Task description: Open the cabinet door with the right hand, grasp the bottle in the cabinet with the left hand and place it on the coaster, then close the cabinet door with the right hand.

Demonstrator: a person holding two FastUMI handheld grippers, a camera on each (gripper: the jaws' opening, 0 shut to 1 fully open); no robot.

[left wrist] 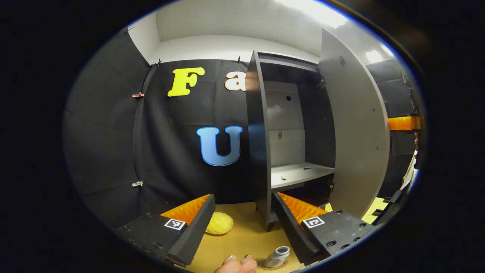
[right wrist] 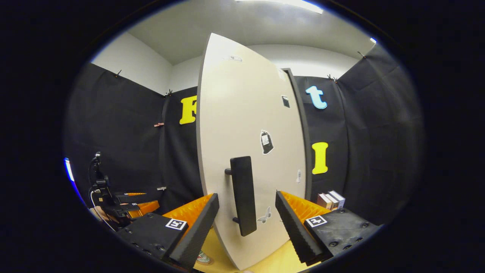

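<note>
Bottle sits low in the left gripper view, at the bottom edge, on the tan table, w/ a round disc under its base, prob. the coaster but can't tell for sure. It stands tilted toward the camera, open mouth showing. Just left of it, fingertips of a hand poke in from the bottom edge, near the bottle but apart from it.

Going left to right in the left gripper view: black cloth wall, then a yellow bumpy fruit-like object on the table, partly behind the left finger. The left gripper is released, fingers spread wide, nothing between them; bottle lies below and between the fingers, not touched by either. Right of centre, the cabinet stands open: dark frame, pale back panel, one pale shelf, bare. Cabinet door is swung out to the right, inner face showing. Past its edge at far right, a bit of the other gripper.

Right gripper view, left to right: left gripper far off at lower left w/ cables. Then the door seen from outside, pale w/ small stickers, dark vertical handle. Right gripper is open too, fingers either side of the handle, not pressing on it. At right, a few books stand on the table by the wall.
</note>
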